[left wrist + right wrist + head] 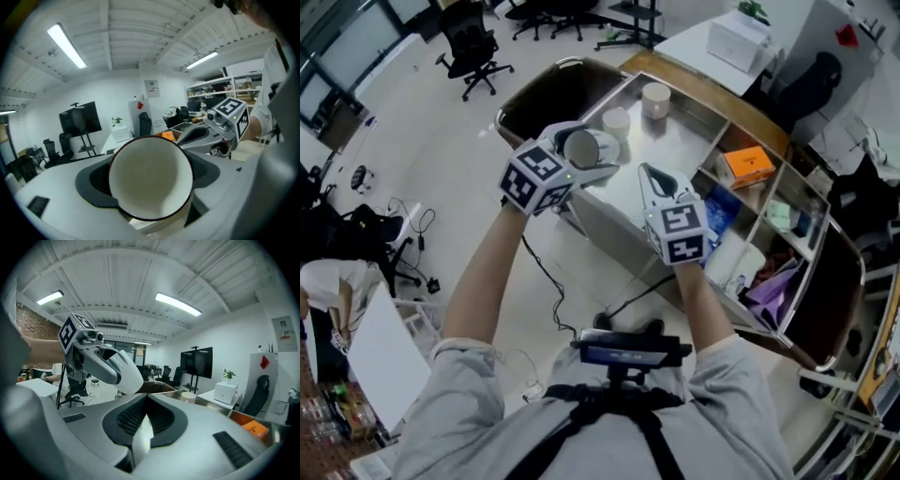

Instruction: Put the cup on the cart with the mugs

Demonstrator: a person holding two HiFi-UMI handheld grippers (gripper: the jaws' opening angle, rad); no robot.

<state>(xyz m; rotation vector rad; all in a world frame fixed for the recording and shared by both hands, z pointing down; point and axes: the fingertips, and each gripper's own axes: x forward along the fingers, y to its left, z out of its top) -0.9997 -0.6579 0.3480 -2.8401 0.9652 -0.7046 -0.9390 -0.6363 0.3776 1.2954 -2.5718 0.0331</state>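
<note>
Chest-mounted device nearest, two arms stretched ahead, cup held in the air at the cart's near edge.

The left tool has its jaws spread wide round the cup's sides, gripping it on its side with the open mouth facing back toward the hand. That hold seems chosen for carrying, and I'd judge the cup needs turning upright before it goes down. It hangs above the steel surface's near corner, not yet resting there, close to the first mug, with the second mug farther in. The bare steel beside them looks like the natural landing spot. The right tool is closed with nothing in it, held just beside the left one, apparently only keeping clear.
</note>
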